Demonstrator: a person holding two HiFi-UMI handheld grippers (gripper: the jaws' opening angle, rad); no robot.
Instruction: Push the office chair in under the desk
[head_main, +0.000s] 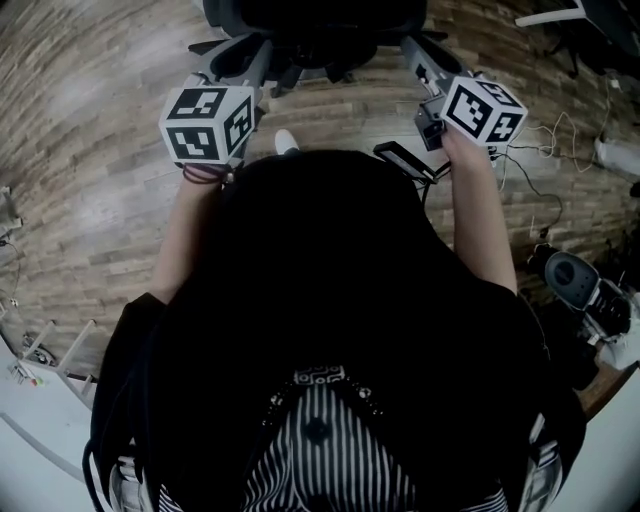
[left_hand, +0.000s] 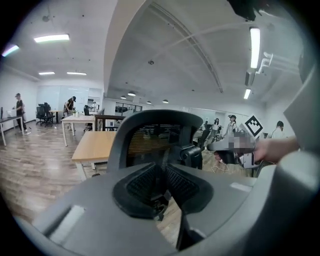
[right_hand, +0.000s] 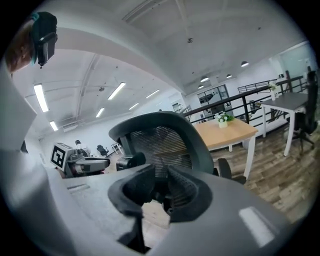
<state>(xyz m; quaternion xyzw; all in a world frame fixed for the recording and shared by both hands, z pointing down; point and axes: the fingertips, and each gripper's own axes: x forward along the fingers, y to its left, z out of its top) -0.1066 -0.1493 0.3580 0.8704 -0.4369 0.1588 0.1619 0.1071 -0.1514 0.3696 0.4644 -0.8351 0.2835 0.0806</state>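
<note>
The black mesh-backed office chair (head_main: 320, 25) stands just ahead of me at the top of the head view, its back toward me. My left gripper (head_main: 255, 60) and right gripper (head_main: 415, 55) reach toward either side of the backrest. In the left gripper view the chair back (left_hand: 150, 142) rises behind the left gripper (left_hand: 163, 170), whose pads stand slightly apart with nothing between them. The right gripper (right_hand: 161, 175) is likewise narrowly open and empty before the chair back (right_hand: 160, 140). A wooden-topped desk (left_hand: 95, 145) stands beyond the chair.
The desk (right_hand: 225, 132) carries a small potted plant (right_hand: 223, 118). Cables (head_main: 560, 150) and a dark device (head_main: 570, 275) lie on the wood floor at my right. White furniture edges (head_main: 40, 400) sit at the lower left. People and more tables (left_hand: 75, 120) stand farther back.
</note>
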